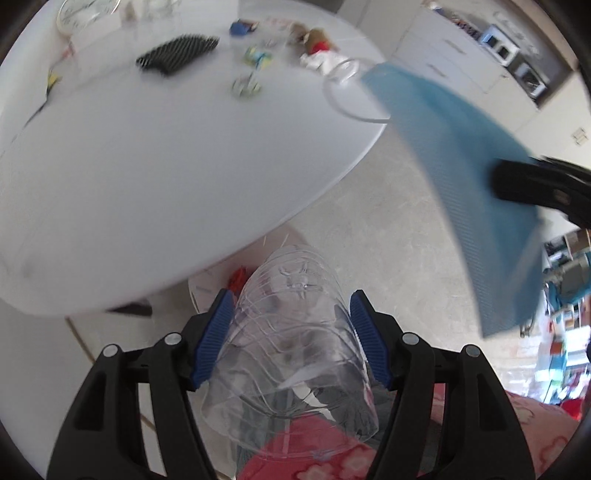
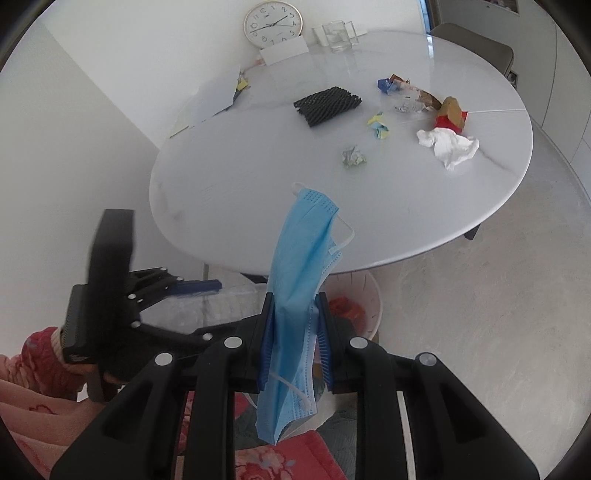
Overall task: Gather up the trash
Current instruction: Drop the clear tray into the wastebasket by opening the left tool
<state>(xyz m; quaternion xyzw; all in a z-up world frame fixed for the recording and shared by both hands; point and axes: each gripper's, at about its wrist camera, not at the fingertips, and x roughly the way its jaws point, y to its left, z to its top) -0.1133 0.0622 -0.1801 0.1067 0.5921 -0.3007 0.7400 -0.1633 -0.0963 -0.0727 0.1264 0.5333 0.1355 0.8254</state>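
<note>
The left claw (image 1: 291, 332) was closed on a clear plastic bottle (image 1: 291, 339), with one blue pad (image 1: 212, 341) pressed on each side of it. The long axis of the bottle ran forward along the fingers, and its ribbed bottom end pointed away from the camera, toward the floor beside the bench (image 1: 147, 166). The right claw (image 2: 295, 332) pinched a blue face mask (image 2: 299, 280) between its two pads. The mask stood with its long axis nearly upright; its top end leaned forward over the edge of the bench (image 2: 258, 184), and its lower end hung down under the claw. One white ear loop (image 2: 343, 236) stuck out on its right side.

Under the bench edge, just beyond both claws, stood a white bin (image 2: 369, 295) with something red inside. The bottle partly hid the bin in the left wrist view.

On the bench lay several pieces of trash, well apart from the claws: one black foam net (image 2: 327, 105), one white tissue (image 2: 448, 146), one grey crumpled paper (image 2: 354, 157), one yellow and blue wrapper (image 2: 378, 125), one blue wrapper (image 2: 386, 85) and one brown and red packet (image 2: 452, 112). At the far side stood one round clock (image 2: 272, 24) and one clear glass (image 2: 338, 35). Some papers (image 2: 218, 99) lay at the left edge.
</note>
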